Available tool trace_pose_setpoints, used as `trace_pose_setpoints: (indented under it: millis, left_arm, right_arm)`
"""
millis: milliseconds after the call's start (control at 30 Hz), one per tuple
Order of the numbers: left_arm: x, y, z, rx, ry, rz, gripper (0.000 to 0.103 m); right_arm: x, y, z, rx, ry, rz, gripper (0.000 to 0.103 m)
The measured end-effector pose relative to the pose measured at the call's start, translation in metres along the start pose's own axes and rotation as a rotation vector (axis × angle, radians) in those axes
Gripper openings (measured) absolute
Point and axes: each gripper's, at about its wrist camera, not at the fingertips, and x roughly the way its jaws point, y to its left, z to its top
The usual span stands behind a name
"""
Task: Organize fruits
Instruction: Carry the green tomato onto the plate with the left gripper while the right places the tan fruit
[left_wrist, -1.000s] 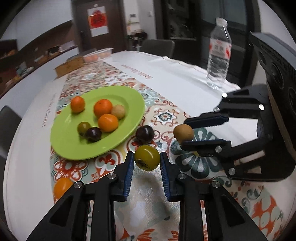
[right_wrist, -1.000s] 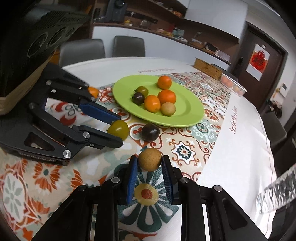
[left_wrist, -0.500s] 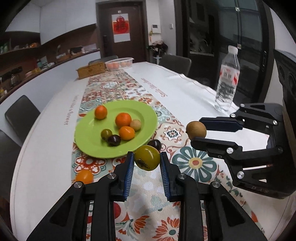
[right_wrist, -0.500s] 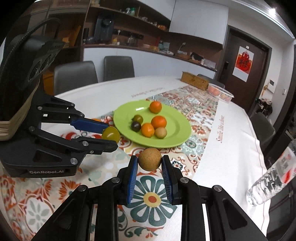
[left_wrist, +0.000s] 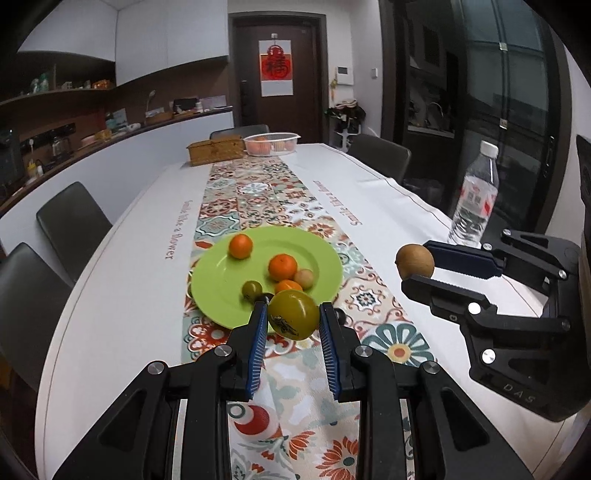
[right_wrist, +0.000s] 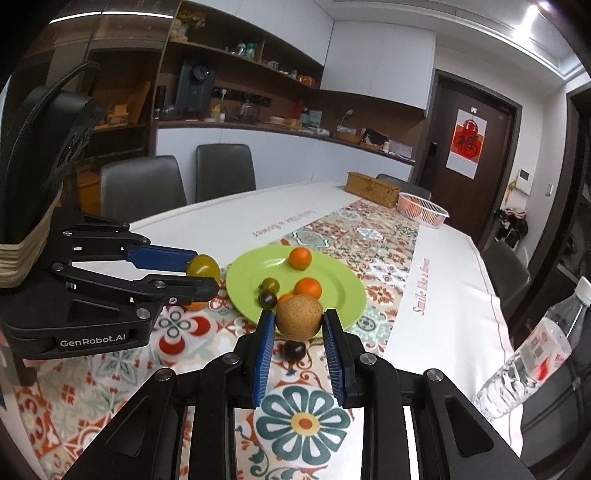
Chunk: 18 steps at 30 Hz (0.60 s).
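My left gripper is shut on a green-yellow fruit, held above the patterned runner just short of the green plate. My right gripper is shut on a round brown fruit, also raised near the plate. Each gripper shows in the other's view: the right one with its brown fruit, the left one with its green fruit. On the plate lie three oranges, a small green fruit, a dark one and a beige one.
A dark plum and an orange lie on the runner beside the plate. A water bottle stands at the table's right edge. A wicker box and a plastic fruit basket sit at the far end. Chairs ring the table.
Both grippers have risen with their fruits, so the plate and table look farther below. The views have levelled and more of the room shows.
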Motion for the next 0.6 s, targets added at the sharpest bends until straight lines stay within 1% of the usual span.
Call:
trace_pose_setpoints:
  millis: [333,600]
  left_arm:
    - [0.015,0.02,0.026,-0.04,0.003,0.007,0.028]
    - [0.036,0.027,0.048,-0.018,0.004,0.004,0.028]
  right_arm:
    - [0.023,-0.01,0.025,0.046,0.007,-0.014,0.028]
    - [0.053,-0.02,0.05,0.046,0.02,-0.003,0.028]
